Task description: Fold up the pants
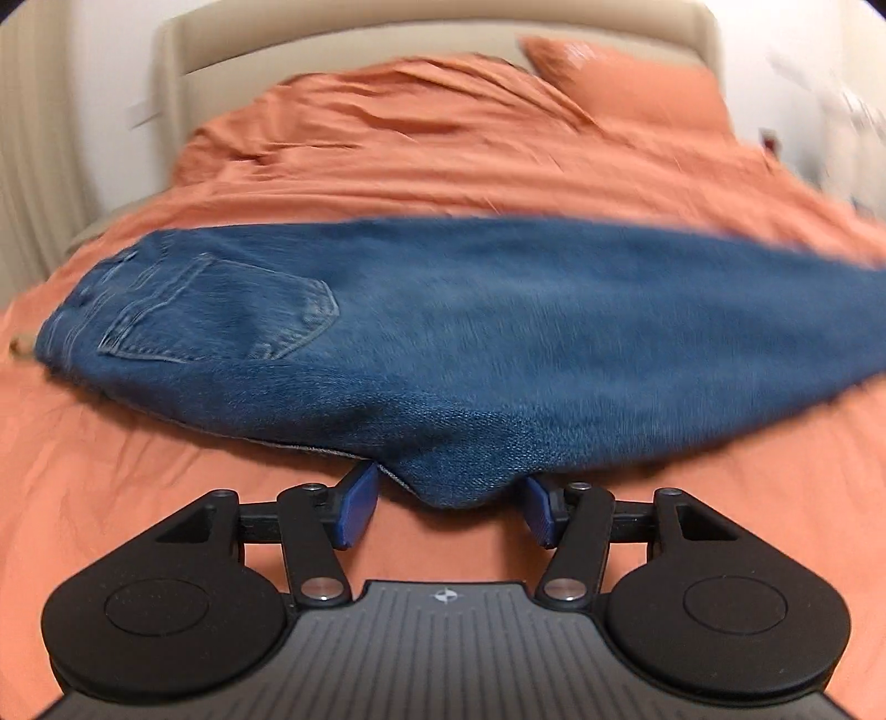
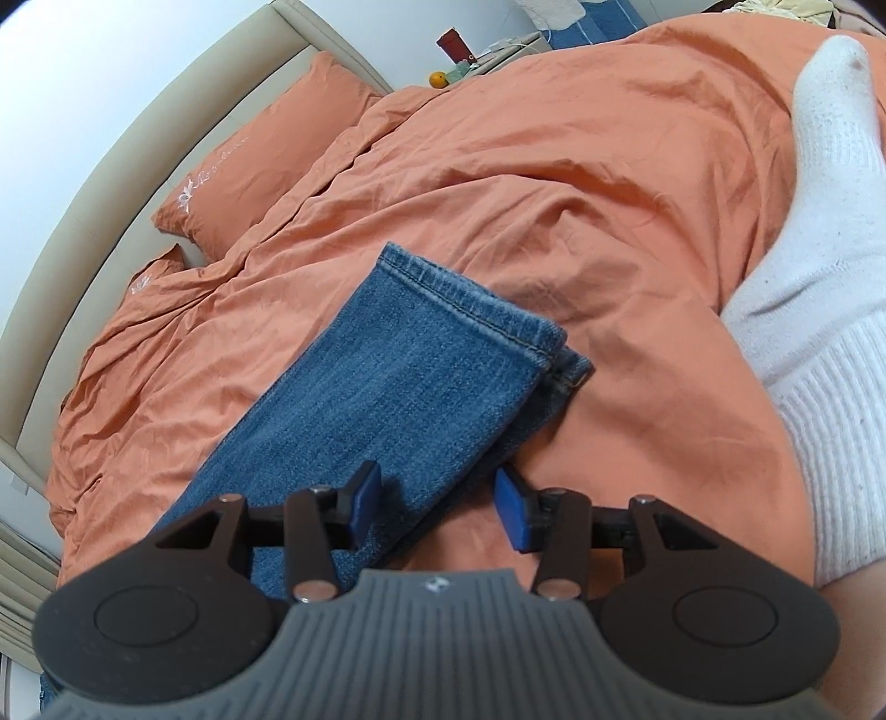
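Note:
Blue jeans (image 1: 443, 332) lie across an orange bed cover (image 1: 421, 149), folded lengthwise, back pocket (image 1: 221, 310) up at the left. My left gripper (image 1: 451, 498) is open, its blue pads either side of the near crotch edge of the jeans; the fabric bulges between them. In the right wrist view the stacked leg ends (image 2: 387, 387) lie on the cover, hems (image 2: 482, 315) at the far end. My right gripper (image 2: 440, 501) is open over the near edge of the legs, its left pad above the denim, its right pad above the bed cover.
Orange pillows (image 2: 260, 149) lie against a beige headboard (image 2: 138, 160). A foot in a white sock (image 2: 819, 266) rests on the cover at the right. A bedside table (image 2: 498, 50) holds a red cup and small items.

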`<action>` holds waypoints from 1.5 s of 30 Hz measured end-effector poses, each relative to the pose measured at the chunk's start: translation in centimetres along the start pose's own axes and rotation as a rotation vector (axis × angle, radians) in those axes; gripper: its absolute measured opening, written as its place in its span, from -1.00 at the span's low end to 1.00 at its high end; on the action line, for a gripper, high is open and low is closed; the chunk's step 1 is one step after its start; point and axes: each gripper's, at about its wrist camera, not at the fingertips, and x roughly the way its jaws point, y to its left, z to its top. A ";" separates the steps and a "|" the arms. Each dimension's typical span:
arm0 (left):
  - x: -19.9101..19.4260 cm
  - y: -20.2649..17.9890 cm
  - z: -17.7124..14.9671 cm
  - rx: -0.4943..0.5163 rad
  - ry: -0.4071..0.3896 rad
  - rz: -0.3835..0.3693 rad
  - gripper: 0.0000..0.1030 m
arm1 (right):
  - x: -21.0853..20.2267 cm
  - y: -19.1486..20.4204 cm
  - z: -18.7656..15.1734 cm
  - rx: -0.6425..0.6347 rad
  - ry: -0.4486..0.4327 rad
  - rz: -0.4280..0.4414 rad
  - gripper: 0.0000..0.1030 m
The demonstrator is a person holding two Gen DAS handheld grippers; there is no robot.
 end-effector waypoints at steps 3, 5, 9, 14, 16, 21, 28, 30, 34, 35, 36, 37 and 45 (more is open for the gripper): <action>-0.4 1.3 0.7 -0.196 -0.007 -0.037 0.28 | 0.1 0.0 0.0 -0.006 -0.001 0.002 -0.12; 0.0 1.8 0.9 -0.278 0.014 -0.050 0.28 | 0.2 -0.1 0.1 -0.004 0.000 0.008 -0.09; 0.7 3.0 1.3 -0.457 0.031 -0.077 0.28 | 0.3 -0.2 0.0 -0.001 0.000 0.009 -0.08; -0.2 4.2 2.6 -0.588 0.012 -0.122 0.30 | 0.2 -0.4 0.1 0.011 0.002 0.016 -0.08; 0.2 4.3 3.1 -0.564 0.054 -0.109 0.32 | 0.3 -0.4 0.1 0.017 0.003 0.017 -0.08; 2.1 3.8 3.2 -0.522 0.158 -0.058 0.32 | 0.3 -0.4 0.1 0.012 0.002 0.014 -0.07; 0.9 2.9 4.3 -0.372 0.200 -0.020 -0.80 | 0.2 -0.4 0.2 0.019 -0.004 0.015 -0.09; 0.2 3.8 4.7 -0.366 0.234 -0.052 -0.81 | 0.2 -0.6 0.3 0.029 -0.010 0.020 -0.11; 2.6 3.5 3.8 -0.293 0.331 -0.030 -0.81 | 0.6 -1.5 0.6 0.068 -0.008 0.019 -0.25; 3.3 3.1 3.3 -0.264 0.345 -0.019 -0.81 | 0.7 -1.7 0.7 0.088 -0.010 0.022 -0.31; 3.7 2.8 2.9 -0.253 0.353 -0.014 -0.81 | 0.7 -1.9 0.7 0.101 -0.012 0.022 -0.37; 4.1 2.7 2.6 -0.255 0.364 -0.013 -0.80 | 0.6 -2.1 0.8 0.109 -0.011 0.023 -0.39; 1.6 1.7 4.0 -0.068 0.493 0.026 -0.57 | 0.4 -1.8 0.9 0.070 -0.008 0.004 -0.37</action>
